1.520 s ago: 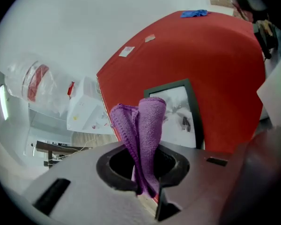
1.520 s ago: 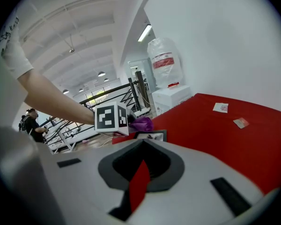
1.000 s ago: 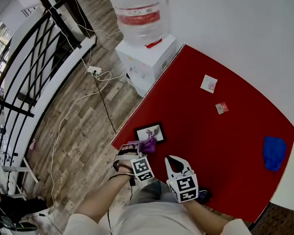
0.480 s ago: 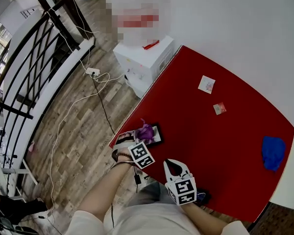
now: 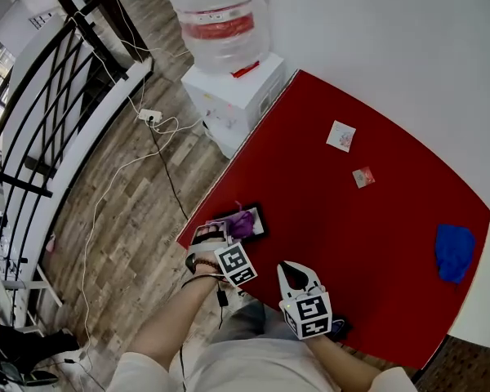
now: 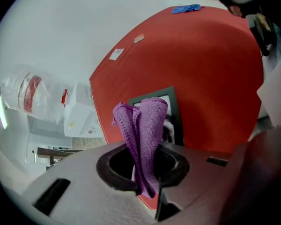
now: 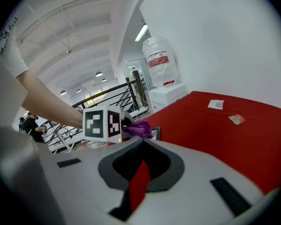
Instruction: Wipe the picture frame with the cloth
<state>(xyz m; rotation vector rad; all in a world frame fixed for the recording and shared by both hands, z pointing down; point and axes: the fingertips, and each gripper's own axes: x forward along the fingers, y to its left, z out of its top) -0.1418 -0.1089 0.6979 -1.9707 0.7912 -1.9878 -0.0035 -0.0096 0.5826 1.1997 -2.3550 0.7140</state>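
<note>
- The left tool (image 5: 227, 233): clenched on a purple cloth (image 6: 147, 125), a folded strip pinched low between the jaws and standing up past them (top end rolled into a rounded fold).
- Purple cloth poised over a black picture frame (image 5: 262, 217), covering part of its middle in the head view; contact between the two impossible to judge.
- Picture frame flat on a red surface (image 5: 367, 243), close to the front left corner, just inside the edge beside the wooden floor (image 5: 122, 211).
- The right tool (image 5: 287, 268): near the person's body at the front edge of the surface, just right of the left tool and apart from the picture frame; jaws brought together, only a thin sliver of red between them, nothing grasped.
- Marker cube of the left tool plain in the right gripper view, with the purple cloth poking out just beside it.
- Farther along the surface, near the wall: a white card (image 5: 340, 135) and a smaller red-and-green card (image 5: 363, 176), both well apart from the picture frame.
- Blue cloth (image 5: 455, 253) crumpled at the far right corner, well away from both tools.
- Past the left end of the surface: a white water dispenser (image 5: 237, 88) with a clear bottle (image 5: 216, 15) on top.
- On the floor: a white cable (image 5: 106, 211) trailing from a power strip (image 5: 149, 117), with a black railing (image 5: 41, 113) beyond.
</note>
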